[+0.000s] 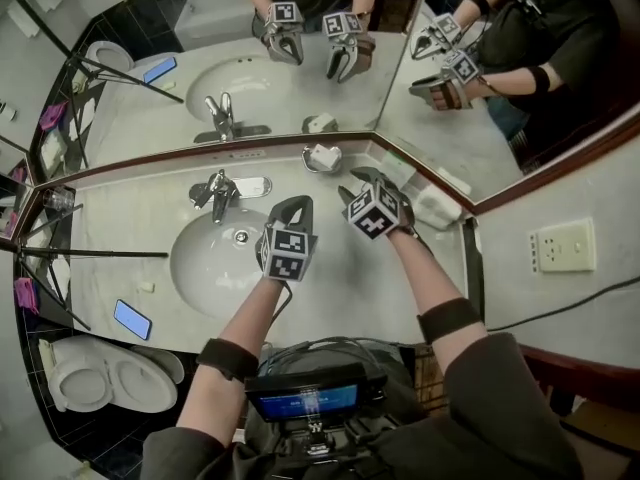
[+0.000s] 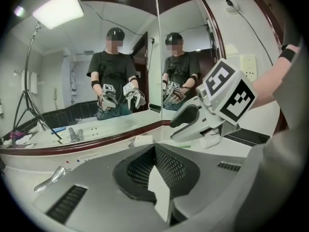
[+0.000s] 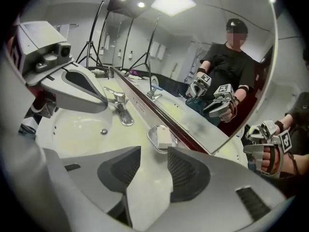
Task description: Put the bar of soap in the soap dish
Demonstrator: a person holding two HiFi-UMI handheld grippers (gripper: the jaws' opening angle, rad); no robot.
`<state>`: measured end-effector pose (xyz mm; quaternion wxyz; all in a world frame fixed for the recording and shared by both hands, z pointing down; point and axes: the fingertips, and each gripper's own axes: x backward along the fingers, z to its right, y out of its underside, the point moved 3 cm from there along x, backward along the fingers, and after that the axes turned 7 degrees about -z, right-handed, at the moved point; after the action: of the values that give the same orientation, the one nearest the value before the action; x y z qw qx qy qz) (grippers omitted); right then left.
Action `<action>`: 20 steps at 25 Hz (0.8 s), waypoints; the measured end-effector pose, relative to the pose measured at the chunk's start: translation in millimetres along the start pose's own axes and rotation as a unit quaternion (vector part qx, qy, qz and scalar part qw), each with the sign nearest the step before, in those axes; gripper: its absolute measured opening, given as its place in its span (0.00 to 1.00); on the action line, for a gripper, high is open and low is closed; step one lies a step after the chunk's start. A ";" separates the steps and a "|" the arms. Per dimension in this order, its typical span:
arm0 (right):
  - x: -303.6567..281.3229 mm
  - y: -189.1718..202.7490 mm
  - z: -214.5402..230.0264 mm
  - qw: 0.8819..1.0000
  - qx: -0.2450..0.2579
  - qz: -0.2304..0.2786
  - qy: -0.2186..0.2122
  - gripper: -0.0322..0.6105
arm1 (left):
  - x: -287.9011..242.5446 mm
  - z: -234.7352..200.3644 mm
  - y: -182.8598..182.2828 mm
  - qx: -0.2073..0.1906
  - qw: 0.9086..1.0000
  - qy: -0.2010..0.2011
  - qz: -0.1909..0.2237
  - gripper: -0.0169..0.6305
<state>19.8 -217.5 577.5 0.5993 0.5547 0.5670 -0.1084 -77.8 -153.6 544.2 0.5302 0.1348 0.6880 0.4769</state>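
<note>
Back by the mirror, the bar of soap [image 3: 165, 139] lies in the soap dish [image 3: 150, 137], on the tabletop [image 1: 350, 293] to the right of the faucet [image 1: 220, 194]. My right claw [image 3: 153, 154] hovers just in front of the dish, jaws apart with nothing between them. My left claw [image 2: 153, 150], jaws together and empty, hangs near the sink basin [image 1: 210, 263].

right tool [image 3: 154, 154]: jaws apart, empty | soap bar [image 3: 165, 139]: lying in soap dish [image 3: 150, 135]
</note>
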 end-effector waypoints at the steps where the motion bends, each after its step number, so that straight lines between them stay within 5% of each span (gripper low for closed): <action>1: -8.5 -4.9 4.0 1.000 0.018 -0.012 0.001 0.38 | -6.0 -0.4 0.7 0.003 1.000 0.000 -0.002 0.03; 7: -58.8 -13.7 20.1 0.992 0.088 -0.085 -0.007 0.46 | -28.2 -4.9 3.1 0.014 1.000 0.001 -0.012 0.03; 20: -118.0 -20.1 25.4 0.988 0.065 -0.129 -0.058 0.50 | -40.8 -19.4 21.2 0.036 0.999 -0.001 -0.031 0.03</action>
<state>-20.6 -303.6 654.5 0.5745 0.5074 0.5899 -0.2538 -84.8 -181.0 585.4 0.5399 0.1332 0.7083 0.4349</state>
